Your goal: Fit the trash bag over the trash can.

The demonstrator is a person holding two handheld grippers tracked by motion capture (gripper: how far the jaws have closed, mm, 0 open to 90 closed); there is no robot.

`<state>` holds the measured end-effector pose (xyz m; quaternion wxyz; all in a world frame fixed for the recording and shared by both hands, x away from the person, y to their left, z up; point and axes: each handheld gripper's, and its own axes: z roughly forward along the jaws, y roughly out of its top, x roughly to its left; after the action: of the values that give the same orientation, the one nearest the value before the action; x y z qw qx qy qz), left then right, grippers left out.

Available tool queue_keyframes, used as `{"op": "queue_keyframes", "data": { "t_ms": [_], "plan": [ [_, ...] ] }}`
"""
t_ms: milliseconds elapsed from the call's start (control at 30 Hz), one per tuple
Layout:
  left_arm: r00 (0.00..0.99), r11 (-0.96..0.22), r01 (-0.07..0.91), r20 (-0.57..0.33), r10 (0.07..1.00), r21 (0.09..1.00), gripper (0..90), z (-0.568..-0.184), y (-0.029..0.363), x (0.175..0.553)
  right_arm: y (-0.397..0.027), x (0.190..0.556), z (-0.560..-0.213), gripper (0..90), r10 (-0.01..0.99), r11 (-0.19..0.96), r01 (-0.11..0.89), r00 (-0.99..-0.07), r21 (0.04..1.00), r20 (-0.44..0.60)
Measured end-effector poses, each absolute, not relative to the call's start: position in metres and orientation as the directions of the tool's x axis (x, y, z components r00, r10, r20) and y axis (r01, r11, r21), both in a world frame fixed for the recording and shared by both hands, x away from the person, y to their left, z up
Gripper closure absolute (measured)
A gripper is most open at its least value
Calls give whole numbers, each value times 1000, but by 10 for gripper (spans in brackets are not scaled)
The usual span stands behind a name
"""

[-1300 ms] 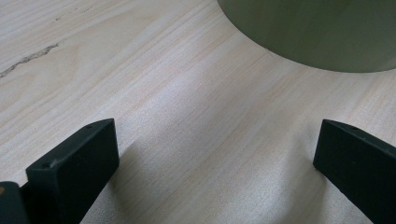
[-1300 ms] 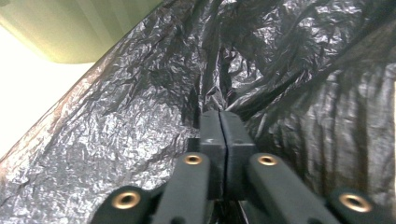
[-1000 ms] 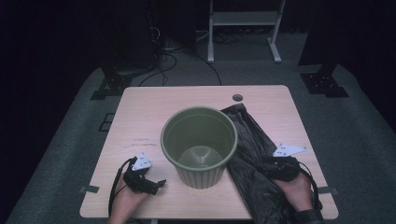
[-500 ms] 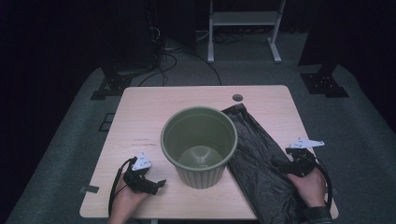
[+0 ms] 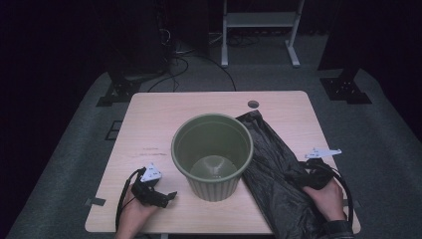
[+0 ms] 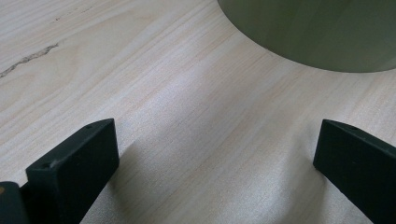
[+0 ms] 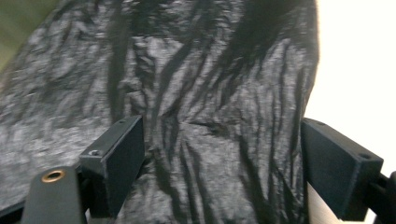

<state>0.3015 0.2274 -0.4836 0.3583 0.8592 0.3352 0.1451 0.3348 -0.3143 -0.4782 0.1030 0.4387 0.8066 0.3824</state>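
A green bin (image 5: 212, 157) stood upright and empty near the middle of the wooden table (image 5: 164, 119); all positions below are given relative to it. A black plastic bag (image 5: 276, 169) lay crumpled and flat on the table against the bin's right side, reaching from beside the bin's far rim down to the table's near edge. A small dark round hole (image 5: 253, 104) sat in the tabletop beyond the bin, toward the far edge.

The left gripper (image 5: 166, 196) rested on the table to the bin's near left, close to its base but apart from it. Its jaws stood wide apart over bare wood, the bin's wall (image 6: 317, 32) ahead of them.

The right gripper (image 5: 293, 175) was to the bin's right, over the bag's right edge. Its jaws stood wide apart, with bag (image 7: 196, 112) between and below them, clamping nothing.
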Motion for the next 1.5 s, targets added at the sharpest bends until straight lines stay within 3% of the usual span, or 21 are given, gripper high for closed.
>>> {"op": "queue_keyframes", "data": {
  "t_ms": [567, 1500],
  "plan": [
    [733, -518, 472, 9, 680, 713, 0, -484, 227, 301, -262, 339, -471, 168, 698, 379, 586, -689, 716, 195],
    [736, -521, 470, 9, 677, 712, 0, -484, 227, 301, -198, 352, -474, 168, 687, 399, 560, -707, 726, 168]
  ]
}}
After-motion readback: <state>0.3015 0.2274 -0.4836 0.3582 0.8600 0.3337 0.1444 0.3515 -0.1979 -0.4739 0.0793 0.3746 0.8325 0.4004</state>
